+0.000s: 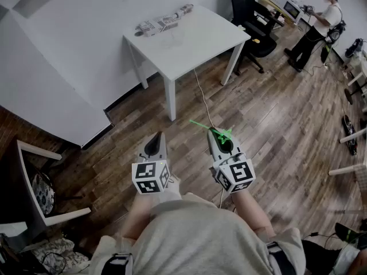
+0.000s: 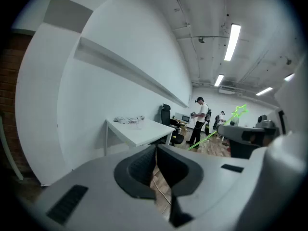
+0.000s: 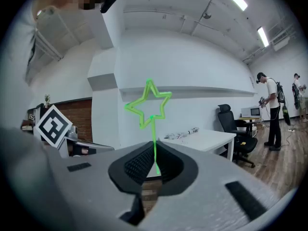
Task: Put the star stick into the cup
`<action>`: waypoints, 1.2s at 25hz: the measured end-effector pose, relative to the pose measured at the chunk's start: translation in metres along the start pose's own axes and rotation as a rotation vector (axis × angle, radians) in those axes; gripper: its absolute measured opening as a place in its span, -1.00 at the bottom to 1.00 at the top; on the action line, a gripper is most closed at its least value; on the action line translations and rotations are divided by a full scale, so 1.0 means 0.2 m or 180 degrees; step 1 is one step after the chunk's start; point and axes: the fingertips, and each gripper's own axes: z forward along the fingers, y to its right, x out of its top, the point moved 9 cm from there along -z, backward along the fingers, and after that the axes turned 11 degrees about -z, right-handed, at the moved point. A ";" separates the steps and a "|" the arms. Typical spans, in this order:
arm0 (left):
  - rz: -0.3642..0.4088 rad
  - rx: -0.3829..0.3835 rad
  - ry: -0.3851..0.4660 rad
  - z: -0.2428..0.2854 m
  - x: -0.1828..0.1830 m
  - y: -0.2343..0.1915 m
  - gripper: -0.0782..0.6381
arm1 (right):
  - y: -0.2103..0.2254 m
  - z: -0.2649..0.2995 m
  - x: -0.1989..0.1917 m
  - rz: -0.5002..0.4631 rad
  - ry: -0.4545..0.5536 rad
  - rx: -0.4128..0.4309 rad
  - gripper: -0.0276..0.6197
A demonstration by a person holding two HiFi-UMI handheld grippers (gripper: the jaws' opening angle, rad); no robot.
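Observation:
My right gripper is shut on the thin green star stick. In the right gripper view its star head stands above the jaws. From the left gripper view the stick slants across the right gripper's tip, star uppermost. My left gripper is beside it, shut with nothing between its pads. Both are held over the wooden floor, well short of the white table. A pale bundle of items lies at the table's far edge. No cup is clearly made out.
A black office chair stands right of the table, and a person stands beyond it. A white cable runs over the floor from under the table. A white wall panel and a white frame are on the left.

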 end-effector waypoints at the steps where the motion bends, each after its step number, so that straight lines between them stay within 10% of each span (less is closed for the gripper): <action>1: 0.0042 -0.0038 0.0004 -0.04 -0.02 0.04 -0.76 | -0.01 -0.04 -0.01 0.0030 0.0010 -0.0012 -0.88; 30: 0.0074 -0.0116 0.0096 -0.56 -0.22 0.19 -0.76 | -0.27 -0.52 0.04 0.0103 0.0139 -0.0024 -0.88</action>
